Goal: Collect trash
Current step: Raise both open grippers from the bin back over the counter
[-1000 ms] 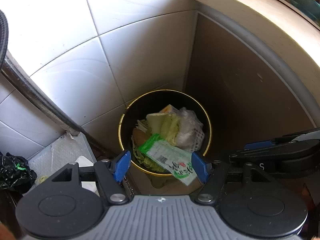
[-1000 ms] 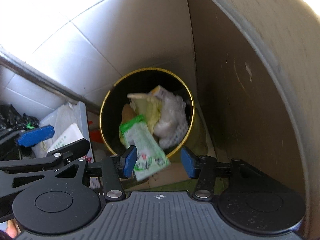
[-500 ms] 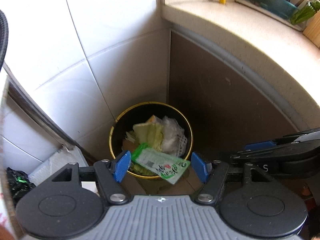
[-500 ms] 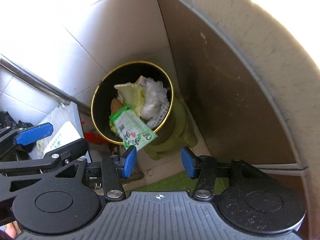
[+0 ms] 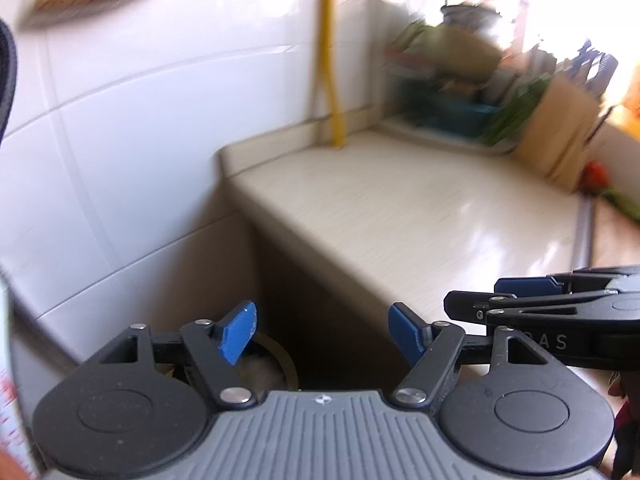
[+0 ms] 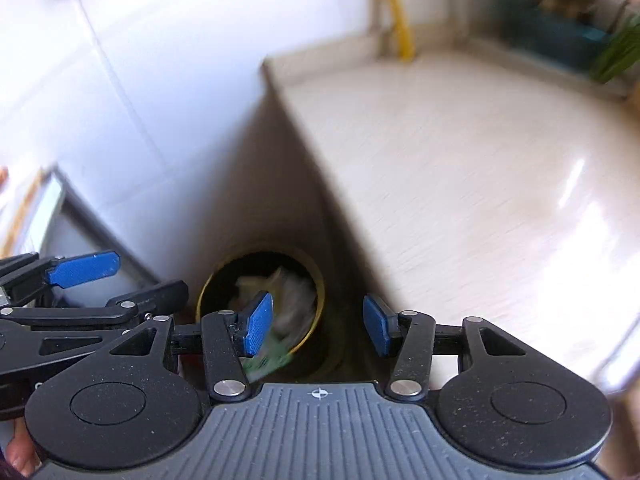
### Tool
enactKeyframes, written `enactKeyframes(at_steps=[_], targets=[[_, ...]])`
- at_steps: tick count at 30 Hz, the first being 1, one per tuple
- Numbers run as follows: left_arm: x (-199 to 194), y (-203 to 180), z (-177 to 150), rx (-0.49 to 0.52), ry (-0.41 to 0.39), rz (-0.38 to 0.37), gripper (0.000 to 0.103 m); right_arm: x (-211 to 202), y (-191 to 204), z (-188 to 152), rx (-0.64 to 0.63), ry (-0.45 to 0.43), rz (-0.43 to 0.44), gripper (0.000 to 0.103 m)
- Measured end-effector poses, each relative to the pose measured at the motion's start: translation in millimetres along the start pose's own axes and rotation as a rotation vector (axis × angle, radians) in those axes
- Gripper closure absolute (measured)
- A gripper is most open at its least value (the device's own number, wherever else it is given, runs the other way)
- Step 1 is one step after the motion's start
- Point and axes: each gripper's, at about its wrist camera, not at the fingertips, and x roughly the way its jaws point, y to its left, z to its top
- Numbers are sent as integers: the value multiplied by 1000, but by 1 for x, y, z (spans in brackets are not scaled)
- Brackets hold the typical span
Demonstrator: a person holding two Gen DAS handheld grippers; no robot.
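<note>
I have my left tongs (image 5: 322,332) empty, their jaws opening with nothing between them. My right tongs (image 6: 316,324) stand released and empty too. Below and just beyond the right tongs, the gold-rimmed trash bin (image 6: 308,276) sits in the corner beside the surface (image 6: 460,168), with a green wrapper (image 6: 272,360) draped over its near rim.

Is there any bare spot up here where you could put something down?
The pale countertop is bare from its wall corner by the yellow pipe across its shiny middle. It is crowded along the back, by the teal basket and wooden knife block. The gap below holds the full trash bin.
</note>
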Motion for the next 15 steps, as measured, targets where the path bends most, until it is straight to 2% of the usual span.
enactKeyframes(at_steps=[6,11,15], targets=[[4,-59,26,70,-40,-113,28,-59,-55,5,88,-136,-85,43],[0,-100,33,132,-46,-162,28,-89,-100,-3,156,-188,-167,43],[-6,-122,33,171,-45,-178,28,-104,-124,-14,207,-205,-195,43]])
